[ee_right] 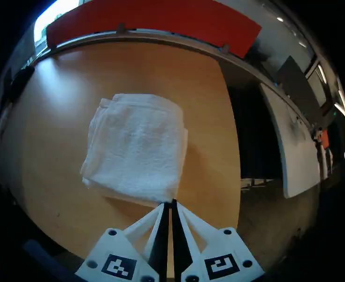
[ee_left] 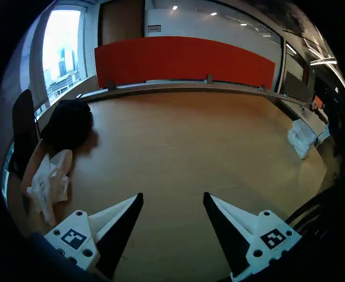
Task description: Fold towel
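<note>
A white towel (ee_right: 137, 145) lies folded into a thick rectangle on the wooden table (ee_right: 55, 117) in the right gripper view. My right gripper (ee_right: 171, 203) is shut, its tips pinching the towel's near corner. In the left gripper view the same towel (ee_left: 302, 137) shows small at the table's far right edge. My left gripper (ee_left: 173, 198) hangs open over the bare wooden table (ee_left: 181, 150), well away from the towel, with nothing between its fingers.
A red partition (ee_left: 186, 61) runs along the table's far edge. A person with dark hair (ee_left: 66, 124) leans on the table's left side beside a black chair (ee_left: 22, 127). Right of the towel the table ends above the floor (ee_right: 275, 221) and a white desk (ee_right: 292, 145).
</note>
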